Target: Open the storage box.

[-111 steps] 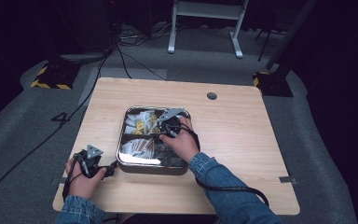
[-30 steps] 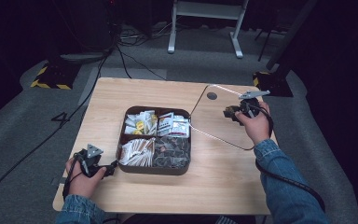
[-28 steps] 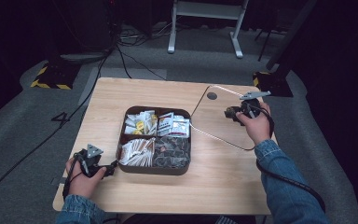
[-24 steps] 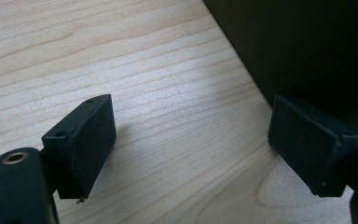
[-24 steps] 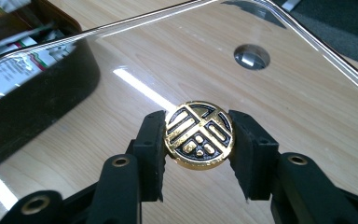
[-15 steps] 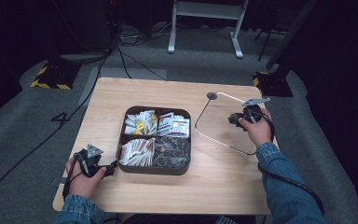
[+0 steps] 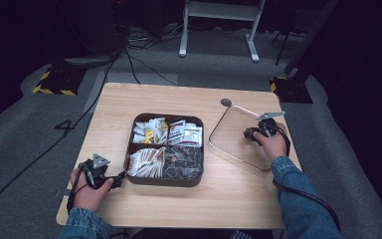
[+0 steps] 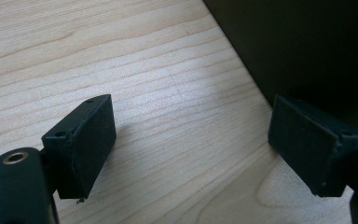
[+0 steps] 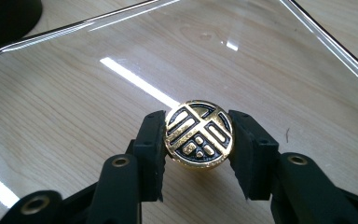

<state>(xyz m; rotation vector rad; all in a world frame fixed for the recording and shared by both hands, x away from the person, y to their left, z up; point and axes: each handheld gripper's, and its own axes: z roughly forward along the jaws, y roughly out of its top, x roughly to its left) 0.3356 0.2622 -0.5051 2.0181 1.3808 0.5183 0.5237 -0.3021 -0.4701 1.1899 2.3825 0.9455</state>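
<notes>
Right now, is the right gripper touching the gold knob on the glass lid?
Touching. In the right gripper view, both pads of the right gripper press against the sides of the gold knob on the glass lid.

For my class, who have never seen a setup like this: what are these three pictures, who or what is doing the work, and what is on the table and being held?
No robot is at work here: a person sits at a wooden table with a hand-held gripper in each hand.

The high view looks down from above. The other two pictures come from small cameras riding on each gripper, looking along its two black jaws.

On the table stands a dark tray with four compartments of packets and sachets. To its right is the tray's clear glass lid.

The right hand-held gripper is shut on the lid's round gold-and-black knob.

The left hand-held gripper is open, holding nothing, low over the wood at the tray's near left corner.
</notes>
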